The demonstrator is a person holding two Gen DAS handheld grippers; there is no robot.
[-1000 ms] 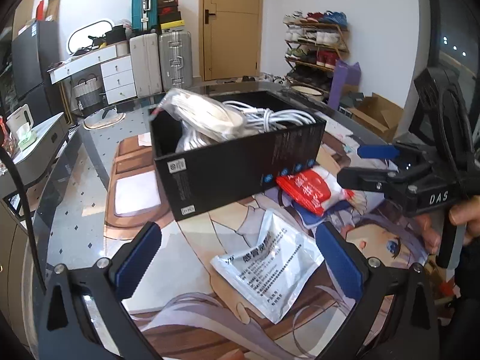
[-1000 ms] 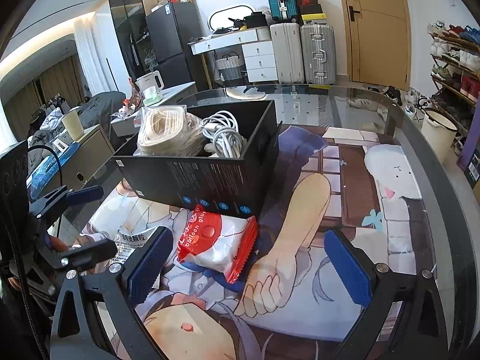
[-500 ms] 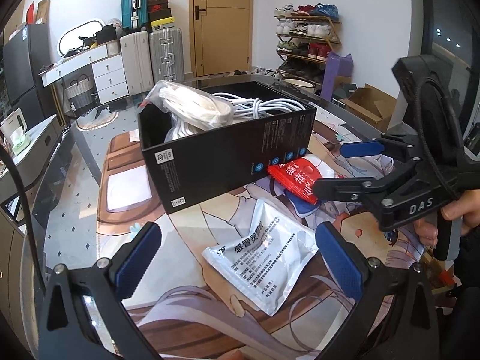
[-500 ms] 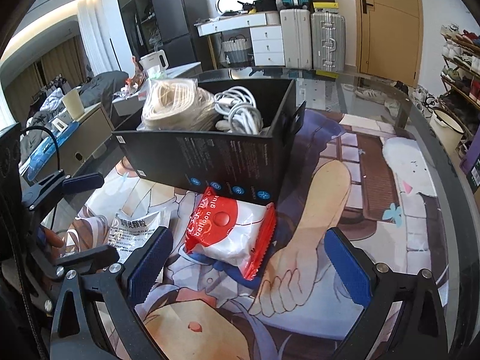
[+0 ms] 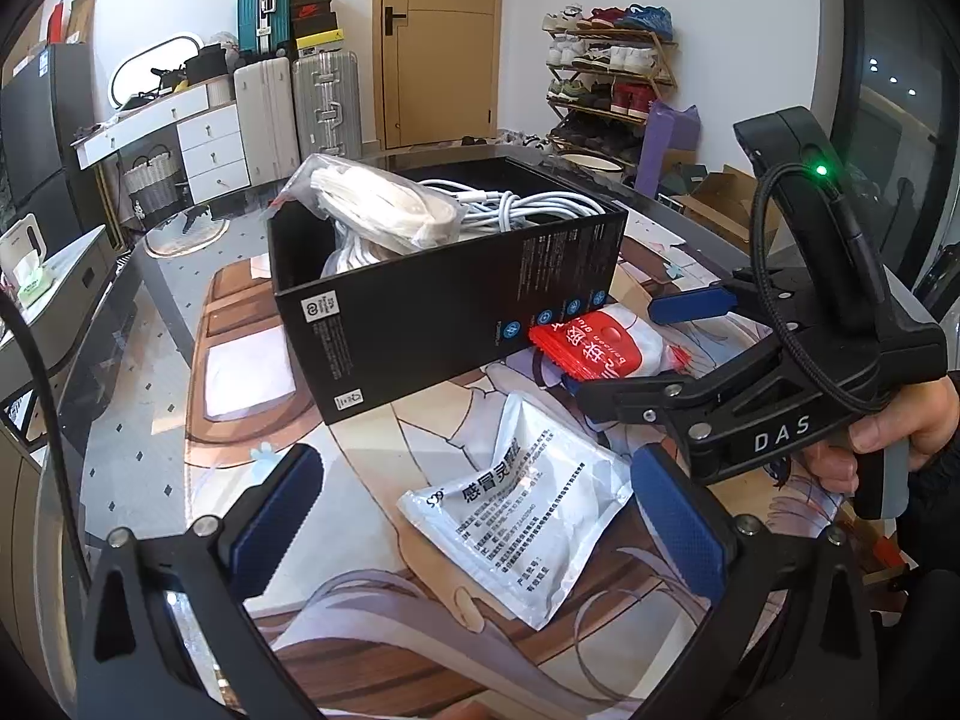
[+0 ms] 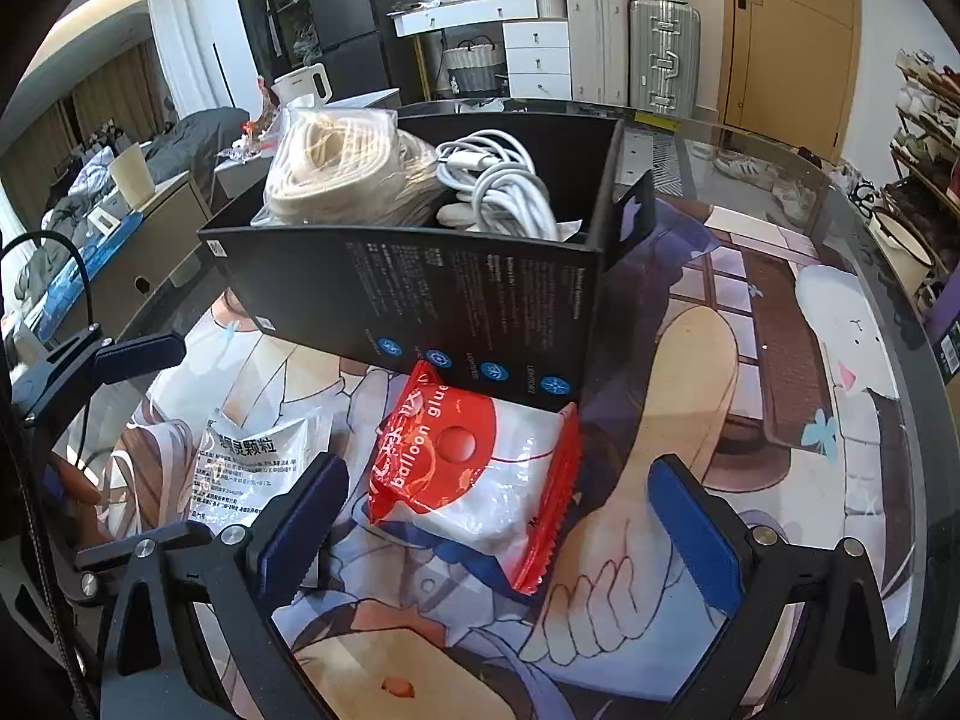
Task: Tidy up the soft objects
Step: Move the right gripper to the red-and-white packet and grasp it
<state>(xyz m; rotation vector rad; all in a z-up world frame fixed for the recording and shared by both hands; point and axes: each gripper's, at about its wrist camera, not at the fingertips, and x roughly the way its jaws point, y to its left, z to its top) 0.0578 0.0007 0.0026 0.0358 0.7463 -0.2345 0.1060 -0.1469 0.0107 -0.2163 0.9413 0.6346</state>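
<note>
A black box (image 5: pixel 444 300) (image 6: pixel 480 312) on the table holds a bagged beige cord (image 6: pixel 336 174) and white cables (image 6: pixel 504 180). A red-and-white "balloon glue" pouch (image 6: pixel 480 480) (image 5: pixel 606 348) lies against the box's front. A white medicine sachet (image 5: pixel 522 510) (image 6: pixel 252 468) lies beside it. My left gripper (image 5: pixel 480 504) is open, straddling the sachet from above. My right gripper (image 6: pixel 498 528) is open, its pads on either side of the red pouch, low over it.
The table carries a printed anime mat (image 6: pixel 750 360) under glass. Its rounded edge (image 6: pixel 900 276) runs along the right. Suitcases (image 5: pixel 300 102), drawers and a shoe rack (image 5: pixel 612 78) stand far behind.
Both grippers have moved forward and down: the right one closes in on the red pouch, the left one on the white sachet. Both stay open.
</note>
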